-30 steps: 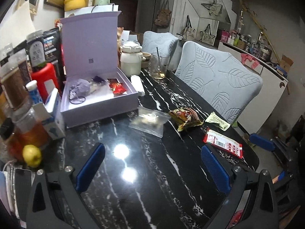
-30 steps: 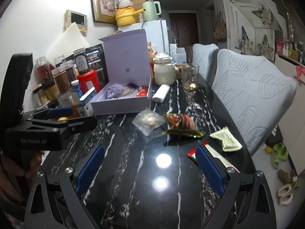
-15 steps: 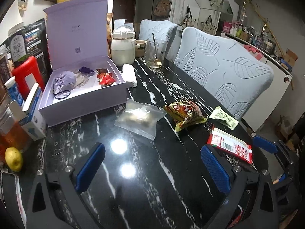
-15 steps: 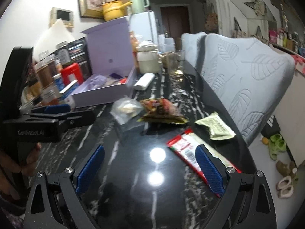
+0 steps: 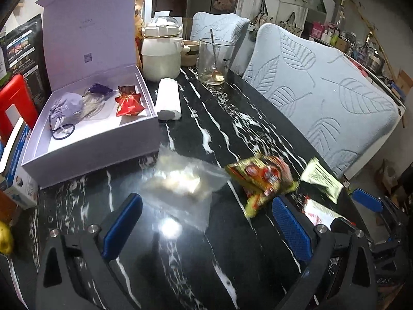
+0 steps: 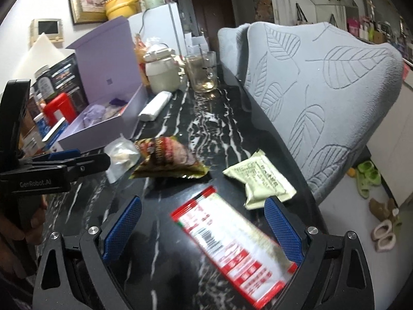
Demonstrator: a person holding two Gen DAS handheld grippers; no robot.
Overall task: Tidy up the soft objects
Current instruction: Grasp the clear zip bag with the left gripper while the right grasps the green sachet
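We have both grippers low over the black marbled counter (image 5: 222,134), each with its fingers spread wide and nothing between them. In the right wrist view the right gripper (image 6: 204,222) straddles the red-and-white sachet (image 6: 232,242) at lower centre, with the pale green packet (image 6: 260,178) just beyond the right finger (image 6: 282,226). In the left wrist view the left gripper (image 5: 206,222) faces the clear zip bag (image 5: 180,183) at centre, and the crumpled yellow-red snack wrapper (image 5: 260,178) lies just right of it. The open lilac box (image 5: 87,152) at left already holds a grey drawstring pouch (image 5: 67,106) and a red foil sweet (image 5: 129,102). We judge all these packets light, limp and slick on polished stone; the flat sachet gives little edge, so we would pinch across its narrow width, and take the bag by its filled middle.
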